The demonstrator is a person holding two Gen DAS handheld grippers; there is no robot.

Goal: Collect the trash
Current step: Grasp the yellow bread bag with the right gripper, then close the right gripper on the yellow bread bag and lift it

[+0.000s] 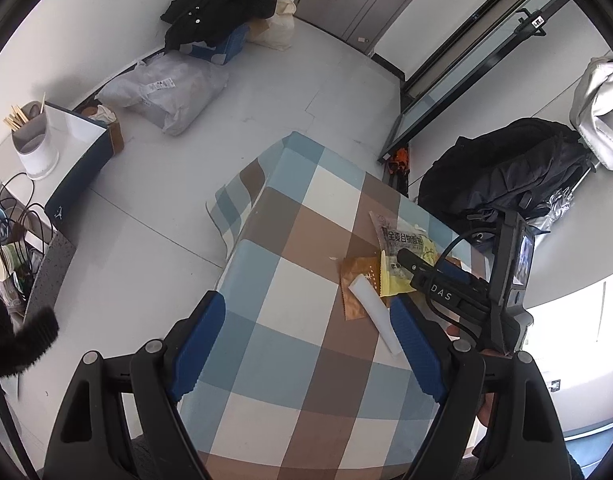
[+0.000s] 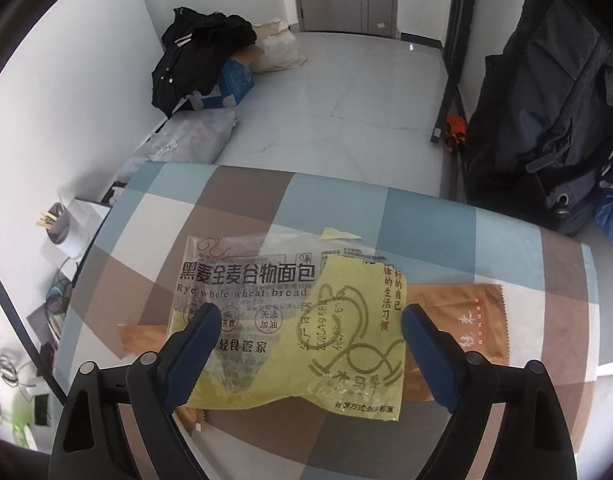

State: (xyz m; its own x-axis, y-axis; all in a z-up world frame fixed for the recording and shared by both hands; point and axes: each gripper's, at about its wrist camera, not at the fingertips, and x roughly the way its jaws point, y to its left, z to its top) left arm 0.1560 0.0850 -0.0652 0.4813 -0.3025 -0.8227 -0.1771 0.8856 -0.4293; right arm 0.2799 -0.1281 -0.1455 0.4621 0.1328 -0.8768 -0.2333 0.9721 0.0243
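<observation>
Right gripper (image 2: 308, 320) spread over bread wrapper (image 2: 282, 312)

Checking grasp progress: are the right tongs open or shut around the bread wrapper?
Open. The right tongs straddle the rye bread wrapper with fingers wide apart, not pinching it; it lies flat on the checkered tablecloth.

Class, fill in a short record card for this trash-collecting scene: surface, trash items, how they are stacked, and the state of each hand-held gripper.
surface: checked tablecloth
trash items: bread wrapper; brown sachet; white strip
stacking: bread wrapper lies over the brown sachet
left hand-held gripper: open, above the cloth, white strip beside its right finger
right hand-held gripper: open, fingers straddling the bread wrapper, not yet closed
</observation>
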